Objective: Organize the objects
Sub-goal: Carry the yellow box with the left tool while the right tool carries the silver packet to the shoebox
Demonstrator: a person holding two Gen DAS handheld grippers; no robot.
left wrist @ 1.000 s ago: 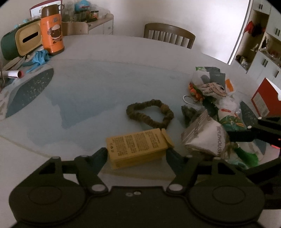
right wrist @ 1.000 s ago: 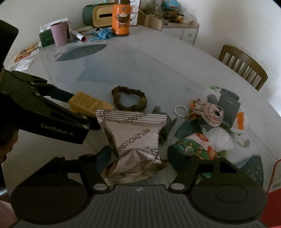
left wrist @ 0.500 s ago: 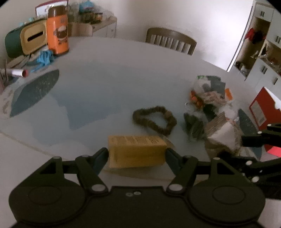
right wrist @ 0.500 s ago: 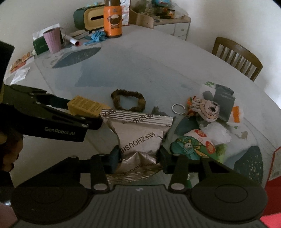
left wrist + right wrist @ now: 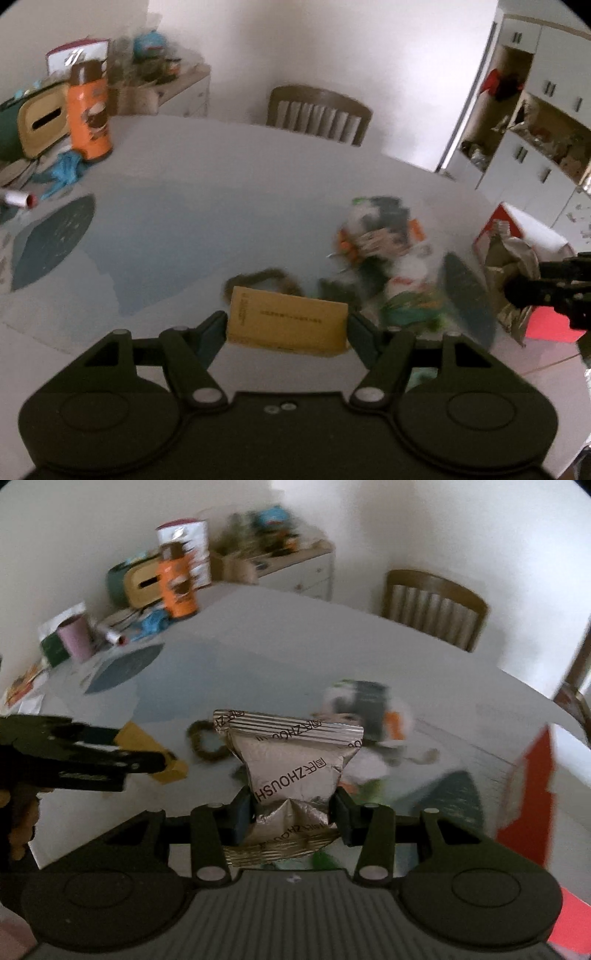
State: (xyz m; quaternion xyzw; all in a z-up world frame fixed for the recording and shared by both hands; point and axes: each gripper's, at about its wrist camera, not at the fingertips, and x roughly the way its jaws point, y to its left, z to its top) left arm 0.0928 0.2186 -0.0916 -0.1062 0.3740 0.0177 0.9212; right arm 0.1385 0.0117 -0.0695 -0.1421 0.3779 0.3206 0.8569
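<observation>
Left hand-held gripper (image 5: 286, 328): fingers closed on the two short ends of a yellow box (image 5: 287, 325), box held across the jaws, printed face toward the camera. Directly behind the box, a dark scrunchie (image 5: 266, 278) on the surface (image 5: 207, 177), partly hidden by the box. To the right of it, a blurred heap of small packets and toys (image 5: 384, 251).

Right hand-held gripper (image 5: 291, 812): fingers clamped on the lower part of a silver foil packet (image 5: 291, 764), packet upright, its sealed striped edge on top. The packet blocks much of the heap behind it. A red box (image 5: 528, 786) stands at the right edge of the surface, near this gripper.

Far side of the surface: orange flask (image 5: 89, 114) beside a green and tan tissue box (image 5: 31, 122); pink cup (image 5: 75, 642); wooden chair (image 5: 317, 114) beyond the rim. Both views are motion-blurred.
</observation>
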